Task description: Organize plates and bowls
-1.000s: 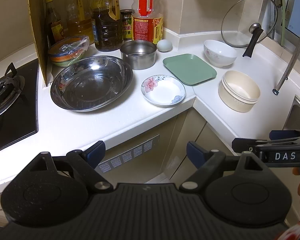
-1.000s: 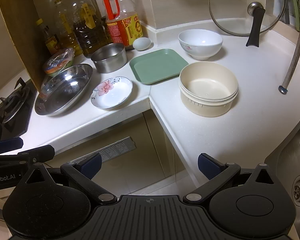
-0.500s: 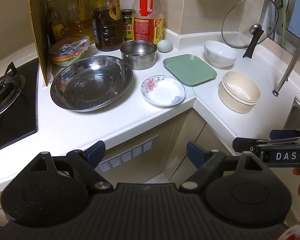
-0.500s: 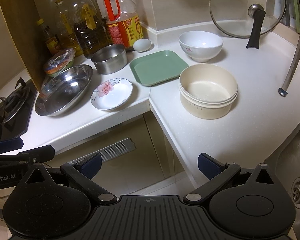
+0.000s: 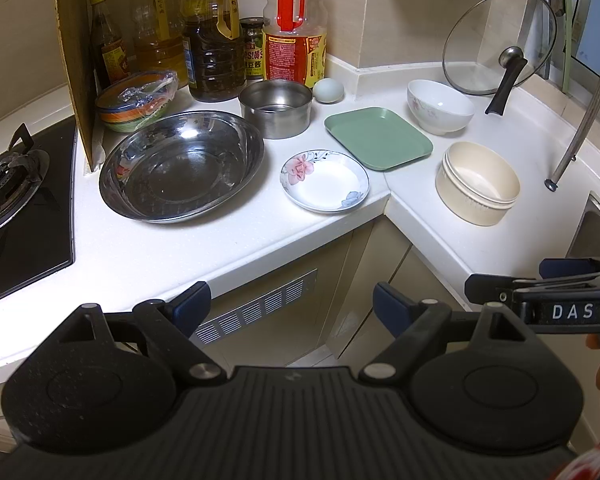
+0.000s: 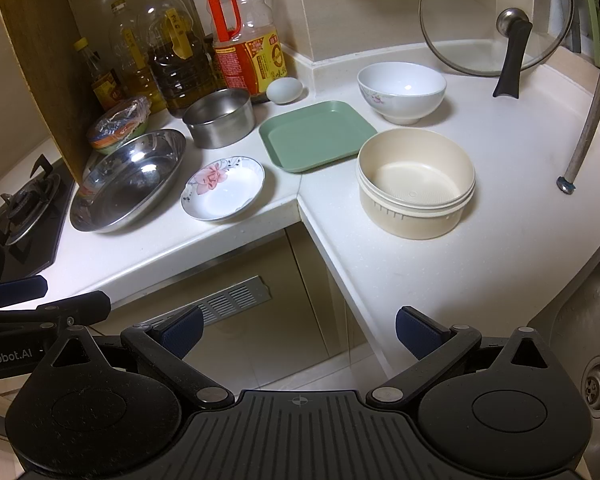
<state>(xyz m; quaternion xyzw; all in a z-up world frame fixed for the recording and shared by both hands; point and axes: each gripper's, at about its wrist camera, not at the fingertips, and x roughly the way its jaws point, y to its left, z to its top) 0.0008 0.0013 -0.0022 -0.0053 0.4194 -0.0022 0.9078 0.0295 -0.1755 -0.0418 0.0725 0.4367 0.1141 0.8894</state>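
On the white corner counter lie a big steel basin (image 5: pixel 180 166) (image 6: pixel 128 180), a small flowered plate (image 5: pixel 325 181) (image 6: pixel 223 188), a green square plate (image 5: pixel 378 137) (image 6: pixel 318 135), a white flowered bowl (image 5: pixel 440 106) (image 6: pixel 402 90), a cream bowl stack (image 5: pixel 477 182) (image 6: pixel 416 182) and a small steel pot (image 5: pixel 276 107) (image 6: pixel 220 117). My left gripper (image 5: pixel 290 306) and my right gripper (image 6: pixel 298 330) are both open and empty, held off the counter's front edge, apart from all dishes.
Oil bottles (image 5: pixel 212 36) and an egg (image 5: pixel 328 90) stand at the back. A wrapped bowl (image 5: pixel 136 100), a gas hob (image 5: pixel 8 184), a glass lid (image 5: pixel 500 40) against the wall, a faucet hose (image 5: pixel 580 120) and a sink (image 6: pixel 592 360) surround the dishes.
Both grippers have drifted very slightly toward the counter. Nothing on the counter has moved.
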